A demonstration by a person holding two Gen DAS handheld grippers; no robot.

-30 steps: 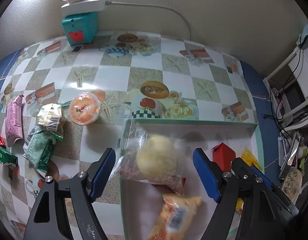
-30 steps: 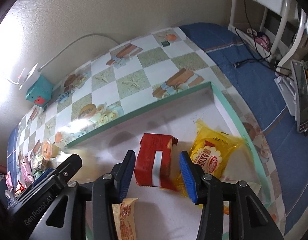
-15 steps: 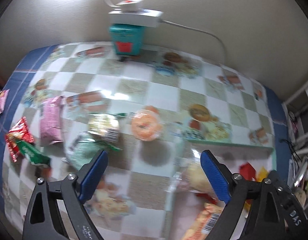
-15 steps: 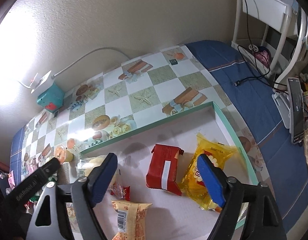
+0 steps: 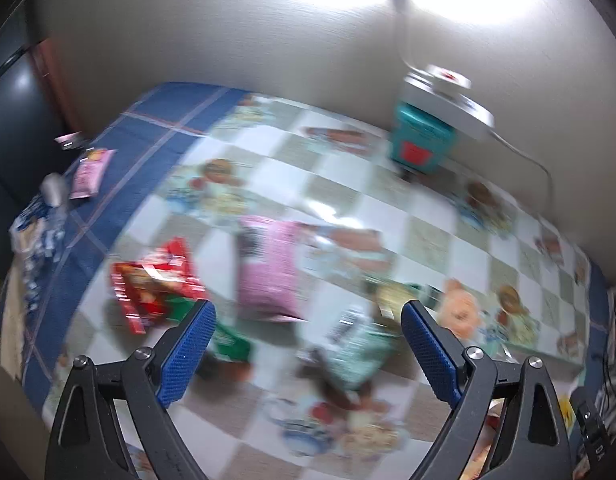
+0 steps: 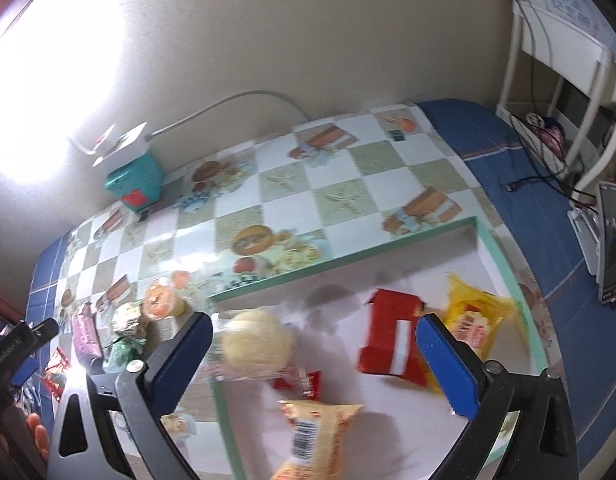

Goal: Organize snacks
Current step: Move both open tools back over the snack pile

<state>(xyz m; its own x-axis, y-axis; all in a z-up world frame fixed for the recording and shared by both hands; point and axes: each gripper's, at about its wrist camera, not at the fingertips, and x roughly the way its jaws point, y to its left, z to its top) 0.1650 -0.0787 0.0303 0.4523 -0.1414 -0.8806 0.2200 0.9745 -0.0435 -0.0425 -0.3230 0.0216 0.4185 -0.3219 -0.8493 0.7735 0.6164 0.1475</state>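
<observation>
R gripper [image 6: 313, 360]: jaws just opened wide, off the red box [image 6: 391, 338], which lies in tray [image 6: 347, 258] lower right, no longer between pads. L gripper [image 5: 308, 354]: jaws apart, empty, now over loose snacks; pink pack [image 5: 270, 268] at frame ctr. Bun pack [image 6: 254, 344] at tray's left edge.

motion blur, wall glare, fisheye warping

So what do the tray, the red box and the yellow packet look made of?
Tray: probably plastic or coated board, matte white inside with a green rim; the look leaves it open. Red box: likely printed card, going by its flat faces and straight folded edges. Yellow packet: glossy plastic film, crinkled, with a crimped end.
</observation>
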